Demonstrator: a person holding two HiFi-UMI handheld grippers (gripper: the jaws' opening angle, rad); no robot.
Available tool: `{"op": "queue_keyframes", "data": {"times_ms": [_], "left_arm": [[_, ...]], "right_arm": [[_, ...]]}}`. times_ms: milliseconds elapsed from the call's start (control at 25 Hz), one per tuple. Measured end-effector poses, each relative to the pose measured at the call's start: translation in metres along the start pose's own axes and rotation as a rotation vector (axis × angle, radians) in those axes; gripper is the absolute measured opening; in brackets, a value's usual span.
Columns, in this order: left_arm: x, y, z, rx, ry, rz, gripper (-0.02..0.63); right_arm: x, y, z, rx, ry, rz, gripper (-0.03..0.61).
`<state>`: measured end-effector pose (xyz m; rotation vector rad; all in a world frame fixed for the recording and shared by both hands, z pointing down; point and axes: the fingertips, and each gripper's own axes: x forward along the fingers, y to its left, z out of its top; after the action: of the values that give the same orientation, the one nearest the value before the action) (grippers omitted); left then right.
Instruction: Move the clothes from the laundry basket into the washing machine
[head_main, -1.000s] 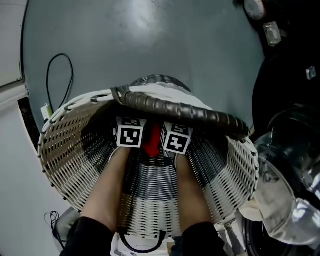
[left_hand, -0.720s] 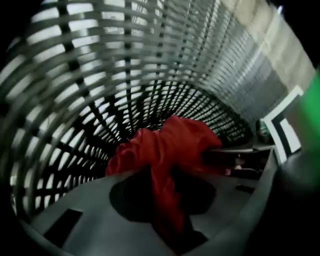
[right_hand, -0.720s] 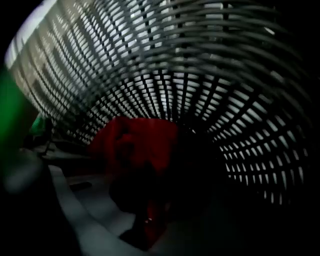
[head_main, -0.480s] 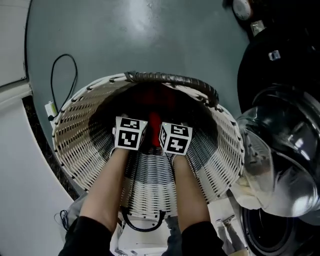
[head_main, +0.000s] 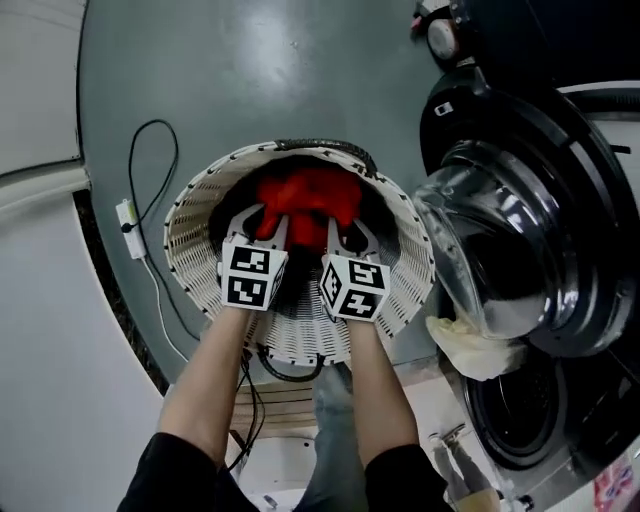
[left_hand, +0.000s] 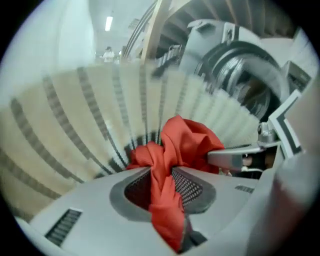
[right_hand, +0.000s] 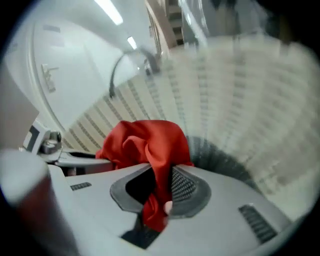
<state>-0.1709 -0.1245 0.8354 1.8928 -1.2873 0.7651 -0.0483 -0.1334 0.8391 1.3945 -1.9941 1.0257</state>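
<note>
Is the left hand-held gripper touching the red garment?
Touching. The left gripper view shows the left hand-held gripper with its jaws clamped on a fold of the red garment.

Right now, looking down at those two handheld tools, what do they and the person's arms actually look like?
The left gripper and right gripper are grey plastic, each with two curved jaws lined with dark mesh pads and topped by a white cube with black square markers. The person wears black sleeves that end above the forearms.
</note>
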Motion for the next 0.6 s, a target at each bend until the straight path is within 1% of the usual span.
{"op": "queue_keyframes", "data": {"times_ms": [120,320,440,600], "left_arm": [[-0.041,-0.009,0.028,0.030,-0.056,-0.013,0.120],[-0.103,-0.018,0.078,0.151,-0.136,-0.054,0.120],[-0.139,-0.025,0.106,0.217,-0.185,-0.088,0.120],[-0.187,-0.033,0.146,0.267,-0.260,-0.109,0.120]], "right_arm": [[-0.040,0.019,0.031,0.006,-0.067,-0.003,0.072],[-0.100,0.046,0.074,-0.075,-0.156,-0.011,0.072],[-0.138,0.066,0.106,-0.114,-0.231,-0.019,0.072],[-0.181,0.086,0.147,-0.104,-0.321,-0.049,0.072]]}}
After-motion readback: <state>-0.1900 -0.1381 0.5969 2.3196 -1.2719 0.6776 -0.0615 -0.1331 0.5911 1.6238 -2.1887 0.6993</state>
